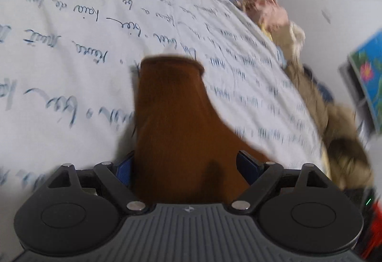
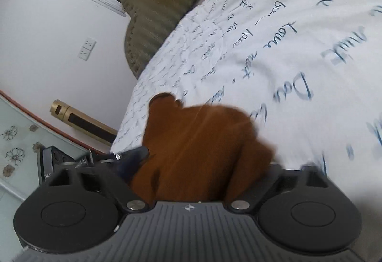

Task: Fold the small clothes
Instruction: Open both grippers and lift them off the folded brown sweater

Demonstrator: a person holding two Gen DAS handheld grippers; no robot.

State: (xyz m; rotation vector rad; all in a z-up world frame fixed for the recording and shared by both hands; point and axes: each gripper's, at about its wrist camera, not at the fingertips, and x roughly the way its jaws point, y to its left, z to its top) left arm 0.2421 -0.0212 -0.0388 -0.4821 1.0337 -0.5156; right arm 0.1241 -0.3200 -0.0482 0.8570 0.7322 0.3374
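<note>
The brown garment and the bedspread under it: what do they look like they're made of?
Brown garment: looks like a soft, matte knit, likely cotton or wool blend; faint lengthwise ribbing and a rolled hem edge suggest it. Bedspread: thin, smooth woven fabric, probably cotton, white with printed blue script and fine creases. Motion blur leaves both uncertain.

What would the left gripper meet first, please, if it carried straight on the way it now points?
Most likely the brown garment, which already lies between the fingers of the left gripper; beyond it, the white script-printed bedsheet.
</note>
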